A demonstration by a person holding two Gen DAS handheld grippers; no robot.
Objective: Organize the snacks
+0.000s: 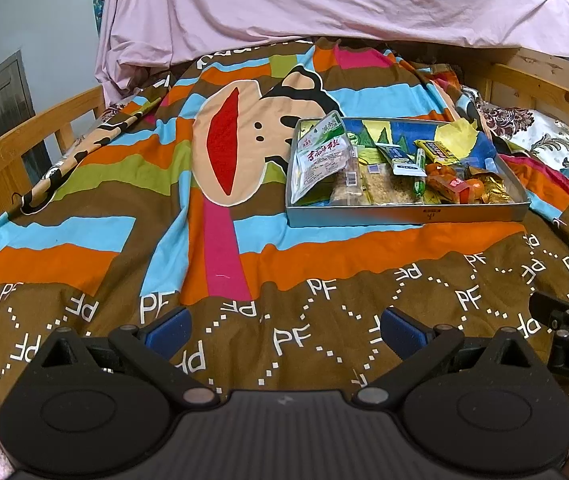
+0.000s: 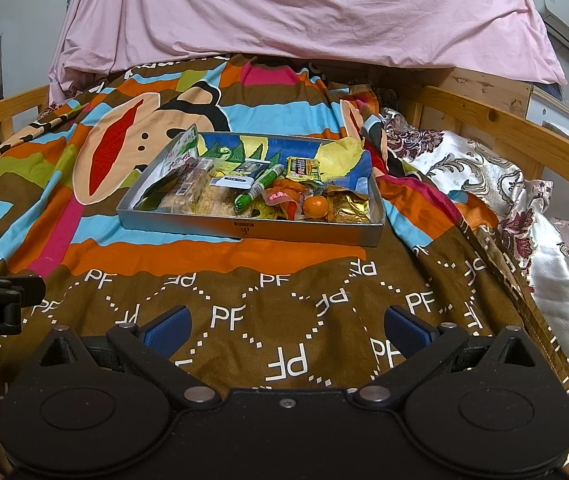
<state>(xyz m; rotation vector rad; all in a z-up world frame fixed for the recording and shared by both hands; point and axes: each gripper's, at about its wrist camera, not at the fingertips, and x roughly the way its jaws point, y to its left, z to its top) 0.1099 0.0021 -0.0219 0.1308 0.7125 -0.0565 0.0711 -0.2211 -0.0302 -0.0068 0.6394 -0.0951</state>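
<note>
Hovering with left gripper point(image 1: 284, 330) and right gripper point(image 2: 284, 326) jaws released above the bed point(image 2: 244, 344), snacks point(image 2: 280, 196) lying gathered inside the tray point(image 2: 244, 230); stage ambiguous.

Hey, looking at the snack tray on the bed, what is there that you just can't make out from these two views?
- Print on the white packet, left wrist view: too small and blurred.
- Snacks beneath the green tube, right wrist view: buried under other packets.
- What lies beneath the pink sheet, both views: draped over.
- Right gripper, left wrist view: cut off by the edge.
- Tray logo: too small.
</note>
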